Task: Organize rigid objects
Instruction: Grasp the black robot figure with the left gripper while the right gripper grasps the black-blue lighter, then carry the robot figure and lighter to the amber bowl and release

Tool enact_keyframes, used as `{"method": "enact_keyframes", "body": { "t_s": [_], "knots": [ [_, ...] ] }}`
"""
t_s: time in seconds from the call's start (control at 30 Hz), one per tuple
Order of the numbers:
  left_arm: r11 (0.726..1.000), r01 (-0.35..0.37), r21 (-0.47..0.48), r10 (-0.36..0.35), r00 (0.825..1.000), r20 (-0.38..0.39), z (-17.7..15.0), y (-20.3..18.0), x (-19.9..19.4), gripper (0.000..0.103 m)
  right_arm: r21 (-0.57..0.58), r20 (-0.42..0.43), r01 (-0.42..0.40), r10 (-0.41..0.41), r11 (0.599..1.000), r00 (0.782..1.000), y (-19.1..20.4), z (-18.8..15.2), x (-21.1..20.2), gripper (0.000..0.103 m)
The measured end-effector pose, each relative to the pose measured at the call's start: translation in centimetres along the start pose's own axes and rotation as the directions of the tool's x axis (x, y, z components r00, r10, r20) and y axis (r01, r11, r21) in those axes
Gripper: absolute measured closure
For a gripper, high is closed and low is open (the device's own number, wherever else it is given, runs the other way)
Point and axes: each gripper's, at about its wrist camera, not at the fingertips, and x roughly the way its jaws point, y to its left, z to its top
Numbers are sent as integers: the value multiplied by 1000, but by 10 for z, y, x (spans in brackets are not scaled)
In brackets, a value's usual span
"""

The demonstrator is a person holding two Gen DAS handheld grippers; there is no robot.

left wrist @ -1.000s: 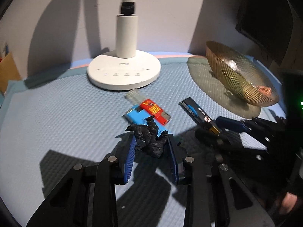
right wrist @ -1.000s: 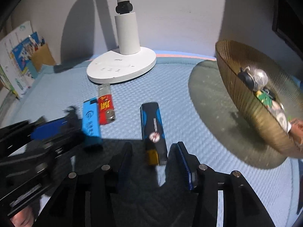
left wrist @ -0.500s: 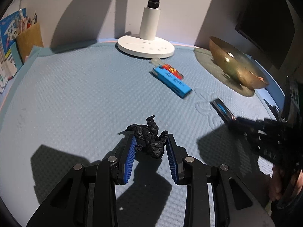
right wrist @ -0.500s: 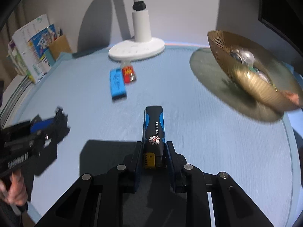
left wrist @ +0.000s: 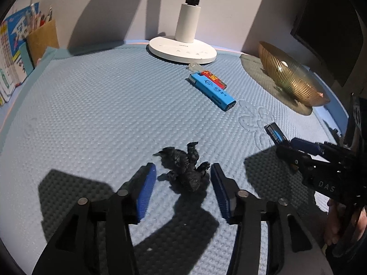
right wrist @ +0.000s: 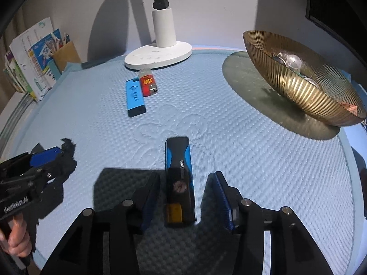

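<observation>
A small black figurine (left wrist: 184,168) lies on the blue mat between the fingers of my left gripper (left wrist: 183,184), which is open, its pads apart from the toy. A black-and-blue lighter (right wrist: 180,178) lies on the mat between the fingers of my right gripper (right wrist: 187,200), also open. The lighter's tip also shows in the left wrist view (left wrist: 274,133). A light blue lighter (left wrist: 212,91) (right wrist: 135,97) and a red lighter (left wrist: 213,78) (right wrist: 148,84) lie side by side near the lamp.
A white lamp base (left wrist: 182,51) (right wrist: 158,56) stands at the back. A ribbed gold bowl (right wrist: 298,87) (left wrist: 290,78) holding small items sits at the right. A brown pen holder and books (right wrist: 34,64) stand at the back left edge.
Both grippers have opened and released their objects: the figurine and the black-and-blue lighter now lie on the mat near the front, after being carried back from the lamp area.
</observation>
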Motion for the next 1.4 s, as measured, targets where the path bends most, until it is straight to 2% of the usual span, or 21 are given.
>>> {"method": "enact_keyframes", "body": {
  "t_s": [0.03,0.07,0.1,0.13,0.17,0.2,0.23,0.37,0.43,0.5,0.6,0.7,0.77,0.83,0.93,1.0,1.2,1.27,1.3,1.33,1.4],
  "knots": [
    [1000,-6,6,6,1000,0,1,-3,2,46,-25,7,16,-16,1000,1000,4,0,0,59],
    [1000,-19,10,19,1000,4,2,-4,3,46,-47,13,19,-19,999,1000,8,-2,-1,69],
    [999,-44,23,44,999,11,3,-8,5,47,-75,18,12,-10,997,1000,14,-4,-3,74],
    [996,-74,45,73,997,16,3,-12,7,55,-95,24,17,-15,995,1000,16,-5,-5,80],
    [993,-101,62,100,995,22,3,-15,8,60,-117,24,9,-7,993,1000,19,-8,-6,80],
    [991,-113,76,112,993,26,3,-18,8,70,-131,21,-18,21,991,1000,22,-11,-9,80],
    [990,-111,90,109,994,30,3,-22,7,72,-133,17,-38,41,990,999,22,-13,-11,80],
    [991,-84,107,79,996,51,5,-34,-4,72,-79,10,-152,154,985,988,10,-19,-27,81],
    [989,-71,128,62,996,71,13,-47,-11,72,-35,44,-177,179,984,983,-4,-13,-41,81],
    [988,-44,146,31,995,93,26,-60,-17,72,14,112,-175,172,985,979,-28,-1,-63,81],
    [983,-4,183,-20,991,131,56,-87,-24,72,70,204,-137,120,988,972,-60,16,-91,81],
    [975,37,218,-73,984,162,97,-120,-24,72,161,273,-33,-13,986,962,-104,42,-112,81],
    [965,57,255,-106,977,186,125,-146,-20,72,236,264,43,-106,971,959,-133,57,-112,81],
    [952,80,295,-142,970,196,147,-172,-11,71,316,243,78,-160,946,957,-162,66,-108,81],
    [940,107,325,-167,973,162,169,-205,14,71,410,181,121,-211,904,961,-200,75,-92,81],
    [935,118,335,-170,977,129,177,-219,35,71,440,151,151,-238,885,960,-215,79,-80,81],
    [940,154,304,-175,984,42,180,-236,84,71,443,104,216,-289,870,952,-240,86,-57,81],
    [941,169,293,-185,982,30,179,-235,89,59,445,103,220,-294,868,950,-246,88,-53,78],
    [944,173,282,-188,982,27,179,-233,90,48,447,100,219,-292,867,951,-248,89,-51,76],
    [946,188,265,-204,978,34,179,-229,88,34,456,100,210,-285,865,953,-251,88,-51,71],
    [950,197,242,-219,974,66,178,-220,78,21,470,117,191,-275,862,954,-254,83,-55,55]
  ]
}}
